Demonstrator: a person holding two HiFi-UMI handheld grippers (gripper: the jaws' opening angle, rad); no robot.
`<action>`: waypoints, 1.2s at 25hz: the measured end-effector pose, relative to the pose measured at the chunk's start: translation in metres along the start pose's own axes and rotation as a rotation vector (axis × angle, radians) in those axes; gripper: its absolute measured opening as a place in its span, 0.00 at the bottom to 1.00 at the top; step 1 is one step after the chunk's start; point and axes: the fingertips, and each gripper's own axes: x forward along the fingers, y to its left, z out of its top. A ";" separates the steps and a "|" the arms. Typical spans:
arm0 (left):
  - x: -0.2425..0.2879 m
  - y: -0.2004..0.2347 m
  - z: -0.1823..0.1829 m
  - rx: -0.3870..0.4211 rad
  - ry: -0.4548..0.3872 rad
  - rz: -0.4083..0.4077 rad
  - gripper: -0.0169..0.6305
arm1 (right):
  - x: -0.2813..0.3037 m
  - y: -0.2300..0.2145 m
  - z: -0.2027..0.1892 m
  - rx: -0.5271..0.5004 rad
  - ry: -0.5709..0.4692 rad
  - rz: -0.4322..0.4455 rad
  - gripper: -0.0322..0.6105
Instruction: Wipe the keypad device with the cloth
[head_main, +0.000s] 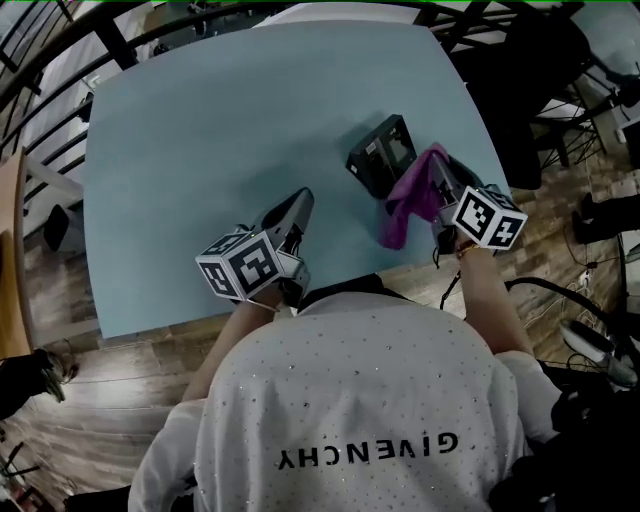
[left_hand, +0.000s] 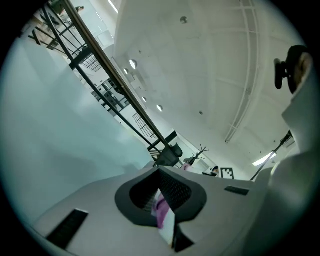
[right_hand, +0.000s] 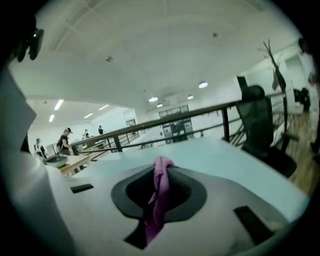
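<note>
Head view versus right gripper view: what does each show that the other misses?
Only the head view shows the keypad device, dark, on the table next to the cloth. Only the right gripper view shows, close up, the right gripper with its jaws shut on the cloth, plus ceiling lights and distant people. Both show the purple cloth and the pale blue table.

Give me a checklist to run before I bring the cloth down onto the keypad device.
1. Purple fabric cloth gripped: ok, the right gripper has its jaws shut on it.
2. Loose cloth to wipe with: ok, a tail hangs below the jaws.
3. Black box-shaped keypad device close: ok, it sits beside the cloth on the light blue table.
4. Keypad face up: cannot tell.
5. Device steadied: not ok, the left gripper is apart from it, jaws together.
</note>
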 end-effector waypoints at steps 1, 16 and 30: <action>-0.002 0.001 0.003 0.006 -0.013 0.011 0.03 | -0.006 0.000 0.040 -0.068 -0.073 -0.025 0.10; -0.070 0.038 0.024 0.021 -0.266 0.345 0.03 | 0.108 0.120 0.015 -0.637 0.180 0.463 0.10; -0.031 0.009 -0.024 -0.046 -0.365 0.527 0.03 | 0.125 0.090 -0.051 -0.692 0.437 0.737 0.10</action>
